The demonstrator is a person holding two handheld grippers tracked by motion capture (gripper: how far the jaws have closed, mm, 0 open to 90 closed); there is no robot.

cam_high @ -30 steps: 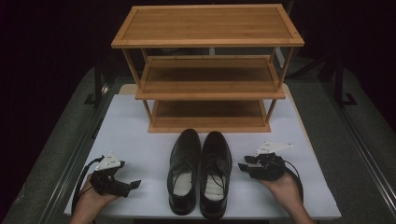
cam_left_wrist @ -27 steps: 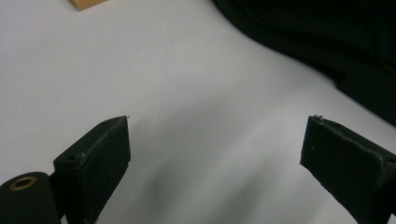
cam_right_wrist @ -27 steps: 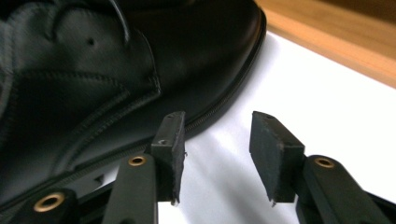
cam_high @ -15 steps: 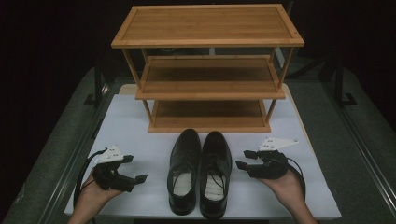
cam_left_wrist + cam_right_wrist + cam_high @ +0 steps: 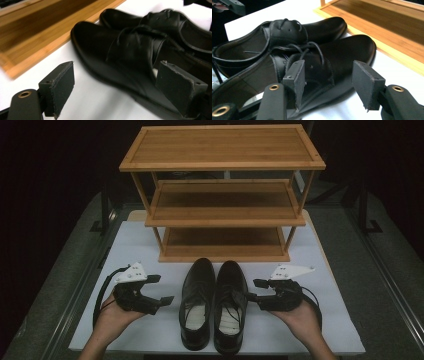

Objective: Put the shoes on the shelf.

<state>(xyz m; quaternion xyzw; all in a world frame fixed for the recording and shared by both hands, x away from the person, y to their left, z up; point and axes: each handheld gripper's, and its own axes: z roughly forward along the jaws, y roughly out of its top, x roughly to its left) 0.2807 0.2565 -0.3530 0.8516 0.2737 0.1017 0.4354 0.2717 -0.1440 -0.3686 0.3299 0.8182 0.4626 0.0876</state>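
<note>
Two black leather lace-up shoes stand side by side on the white mat (image 5: 330, 320), toes toward the rack: the left shoe (image 5: 197, 302) and the right shoe (image 5: 231, 305). My left gripper (image 5: 161, 289) is held in a hand just left of the left shoe, open, jaws pointing at it. My right gripper (image 5: 253, 289) is open too and nearly touches the right shoe's side. In the left gripper view the left shoe (image 5: 105, 50) lies between and beyond the wide-apart pads (image 5: 61, 85). The right gripper view has the right shoe (image 5: 352, 50) just beyond its open pads (image 5: 367, 85).
A three-shelf wooden shoe rack (image 5: 222, 220) stands on the mat right behind the shoes' toes; its shelves are bare. The bottom shelf's edge (image 5: 50, 47) runs close to the toes. Dark floor and metal rails flank the table.
Both hands have risen and moved forward a little, bringing each gripper closer to the side of its shoe. The shoes have not moved.
</note>
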